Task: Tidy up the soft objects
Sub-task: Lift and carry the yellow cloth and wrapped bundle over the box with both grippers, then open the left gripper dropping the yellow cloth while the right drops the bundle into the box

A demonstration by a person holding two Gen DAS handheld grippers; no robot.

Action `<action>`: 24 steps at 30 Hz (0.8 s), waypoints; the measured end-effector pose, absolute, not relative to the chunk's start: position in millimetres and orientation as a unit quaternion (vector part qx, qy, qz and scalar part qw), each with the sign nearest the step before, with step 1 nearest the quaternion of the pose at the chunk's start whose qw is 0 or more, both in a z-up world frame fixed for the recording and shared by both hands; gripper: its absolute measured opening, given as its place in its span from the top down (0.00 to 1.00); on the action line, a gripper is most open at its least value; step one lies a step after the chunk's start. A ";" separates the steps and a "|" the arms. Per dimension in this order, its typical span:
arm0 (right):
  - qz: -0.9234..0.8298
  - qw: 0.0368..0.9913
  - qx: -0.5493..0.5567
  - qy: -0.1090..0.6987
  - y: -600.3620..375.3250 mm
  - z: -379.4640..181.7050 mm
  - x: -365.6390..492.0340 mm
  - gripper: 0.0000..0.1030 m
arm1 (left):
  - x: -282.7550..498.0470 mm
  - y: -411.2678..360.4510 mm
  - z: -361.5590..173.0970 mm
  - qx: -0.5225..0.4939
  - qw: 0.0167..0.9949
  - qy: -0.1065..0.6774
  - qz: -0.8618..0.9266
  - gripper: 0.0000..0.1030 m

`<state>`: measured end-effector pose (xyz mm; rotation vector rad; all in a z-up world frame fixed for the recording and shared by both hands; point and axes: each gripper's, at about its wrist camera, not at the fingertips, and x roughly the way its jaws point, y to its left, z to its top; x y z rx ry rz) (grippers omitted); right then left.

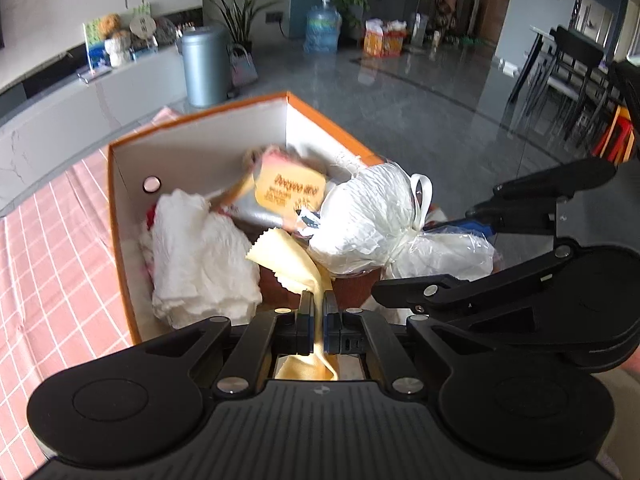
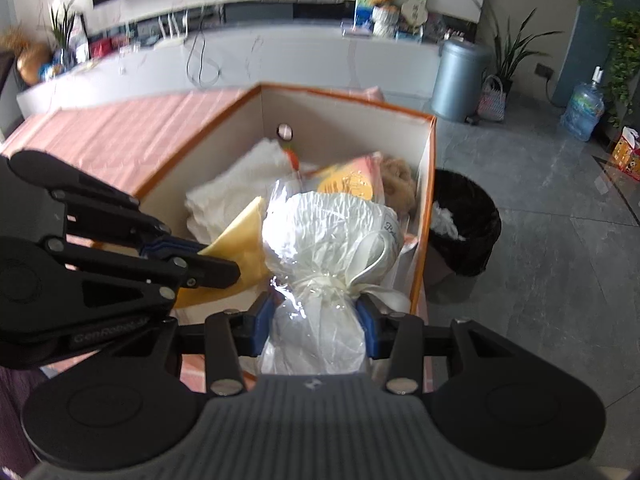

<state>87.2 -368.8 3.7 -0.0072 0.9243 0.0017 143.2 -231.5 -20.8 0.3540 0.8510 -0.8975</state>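
Inside the orange box [image 1: 120, 216], white towel [image 1: 200, 256] lies at left. The left gripper [image 1: 318, 316] is clamped on the yellow cloth [image 1: 288, 260] (its edge is zigzag). At right, the right gripper [image 2: 316, 320] pinches the wrapped white bundle [image 2: 328, 232] above the box.

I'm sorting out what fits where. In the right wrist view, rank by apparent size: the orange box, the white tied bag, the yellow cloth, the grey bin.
1. orange box
2. white tied bag, though nearness inflates it
3. yellow cloth and grey bin look alike; the cloth is partly hidden, the bin is far, so unranked.
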 end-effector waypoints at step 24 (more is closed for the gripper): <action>0.011 0.889 -0.017 0.457 -365.8 16.3 93.3 0.27 | 165.0 -202.1 -13.5 0.131 0.799 0.438 -0.390 0.34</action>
